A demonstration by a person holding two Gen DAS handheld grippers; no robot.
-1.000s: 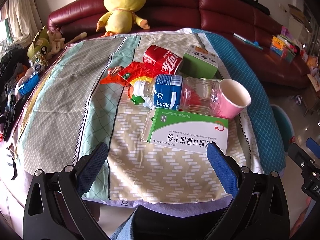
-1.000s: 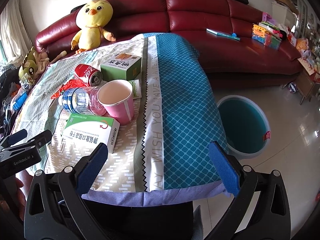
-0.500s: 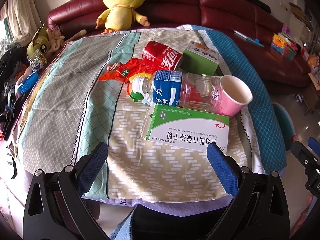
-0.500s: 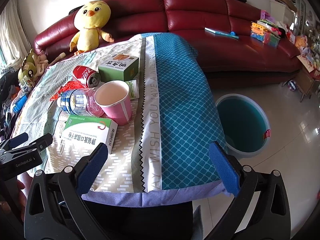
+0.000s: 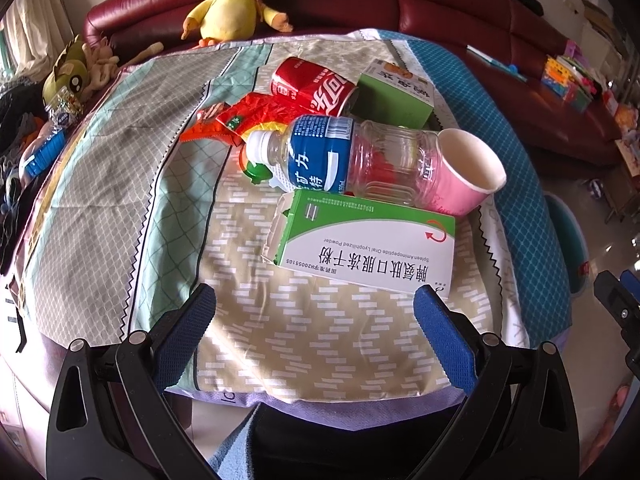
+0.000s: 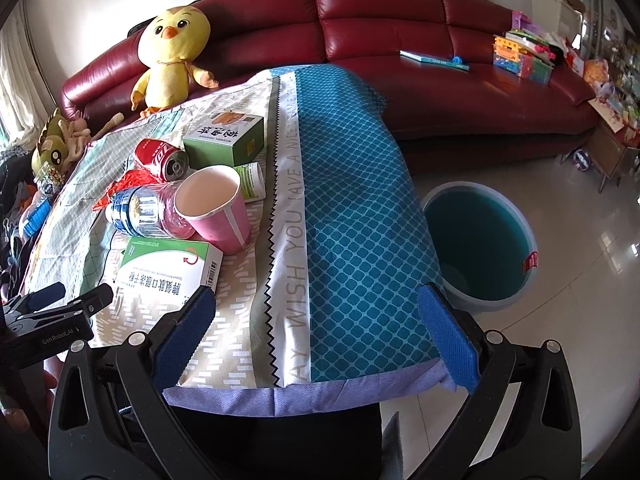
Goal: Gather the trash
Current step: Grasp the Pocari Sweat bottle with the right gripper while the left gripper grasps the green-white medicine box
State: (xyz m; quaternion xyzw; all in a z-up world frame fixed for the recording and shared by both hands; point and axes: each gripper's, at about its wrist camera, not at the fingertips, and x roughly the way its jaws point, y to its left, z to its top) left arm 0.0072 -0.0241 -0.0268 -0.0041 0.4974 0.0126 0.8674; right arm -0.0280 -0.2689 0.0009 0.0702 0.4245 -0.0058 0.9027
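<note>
So we're hovering the left gripper with its jaws spread wide and holding nothing, and the medicine box is lying just ahead of them on the worktop, long axis running crosswise to the approach, flap end to the left. The bottle and pink cup are sitting right behind the box. Our right gripper is also gaping empty, off to the box's right, nearer the teal bin, so we're guessing left goes first.
</note>
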